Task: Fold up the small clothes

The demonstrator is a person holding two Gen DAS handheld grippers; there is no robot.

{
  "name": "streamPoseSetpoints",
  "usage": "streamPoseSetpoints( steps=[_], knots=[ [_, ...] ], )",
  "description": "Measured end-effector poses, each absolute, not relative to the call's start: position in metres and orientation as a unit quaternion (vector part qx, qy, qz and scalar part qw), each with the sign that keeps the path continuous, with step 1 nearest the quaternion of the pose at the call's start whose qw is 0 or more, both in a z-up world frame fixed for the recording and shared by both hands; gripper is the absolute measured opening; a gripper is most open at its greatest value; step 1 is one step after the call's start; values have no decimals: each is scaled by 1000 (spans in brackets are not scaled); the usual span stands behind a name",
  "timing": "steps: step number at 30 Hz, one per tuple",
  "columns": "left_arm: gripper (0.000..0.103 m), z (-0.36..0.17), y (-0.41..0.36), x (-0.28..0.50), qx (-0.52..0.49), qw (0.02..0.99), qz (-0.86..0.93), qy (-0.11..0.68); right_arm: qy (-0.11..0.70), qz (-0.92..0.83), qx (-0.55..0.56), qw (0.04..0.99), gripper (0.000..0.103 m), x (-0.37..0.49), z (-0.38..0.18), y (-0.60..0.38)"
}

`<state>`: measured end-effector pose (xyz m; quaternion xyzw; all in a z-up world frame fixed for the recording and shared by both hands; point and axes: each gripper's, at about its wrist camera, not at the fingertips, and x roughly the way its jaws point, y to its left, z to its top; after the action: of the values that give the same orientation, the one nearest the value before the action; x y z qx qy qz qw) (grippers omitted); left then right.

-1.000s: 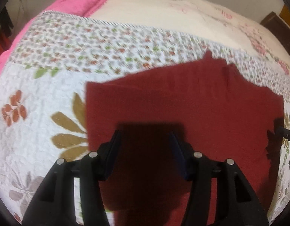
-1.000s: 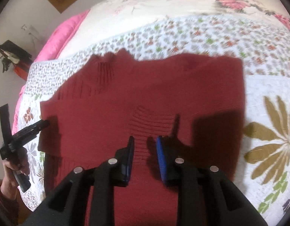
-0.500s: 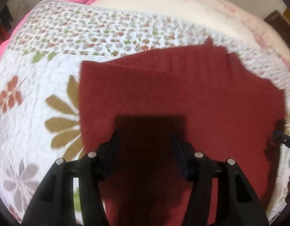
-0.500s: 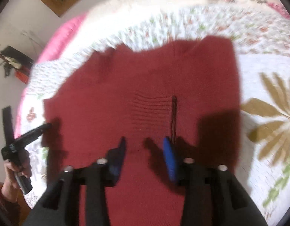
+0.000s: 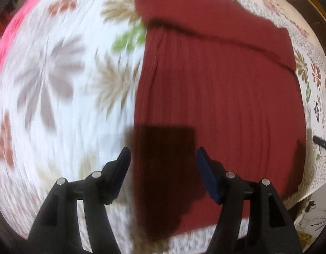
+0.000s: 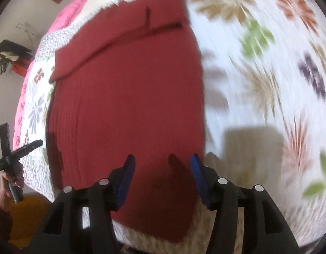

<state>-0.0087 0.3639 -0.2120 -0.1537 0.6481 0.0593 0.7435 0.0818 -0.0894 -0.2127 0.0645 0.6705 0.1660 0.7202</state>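
Red sweater (image 5: 222, 97) spread flat on quilted bed (image 5: 63, 80), far part already folded over.
Soft, limp knit; best pinched at near hem corners. Left hand-held gripper (image 5: 163, 165) and right hand-held gripper (image 6: 161, 169) both spread, empty, poised above hem.

sweater (image 5: 222, 97): dark red knit cloth, ribbed, matt
quilt (image 5: 63, 80): white stitched cloth, floral print, matt
left tool (image 5: 163, 158): black matt plastic, blue pads, shiny metal pins
right tool (image 6: 161, 163): black matt plastic, blue pads, metal pins
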Motion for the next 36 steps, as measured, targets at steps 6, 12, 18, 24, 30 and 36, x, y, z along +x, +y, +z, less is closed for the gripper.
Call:
streamPoseSetpoints(
  steps=[6,12,18,24,30,36],
  knots=[
    [65,-235,356,-53,-174,724,54,666,703,151,76,691,62,28,-244,-109],
    [66,-254,345,-67,-181,711,46,678,707,159,87,683,67,12,-258,-110],
    [64,-265,335,-66,-204,704,40,679,706,179,89,679,64,7,-258,-98],
    [45,-277,331,-67,-223,694,44,683,711,197,123,664,52,9,-266,-90],
    [8,-276,350,-66,-239,692,52,679,708,214,131,660,12,11,-265,-85],
    [7,-239,362,-75,-263,715,37,647,687,244,186,658,6,19,-242,-100]
  ],
)
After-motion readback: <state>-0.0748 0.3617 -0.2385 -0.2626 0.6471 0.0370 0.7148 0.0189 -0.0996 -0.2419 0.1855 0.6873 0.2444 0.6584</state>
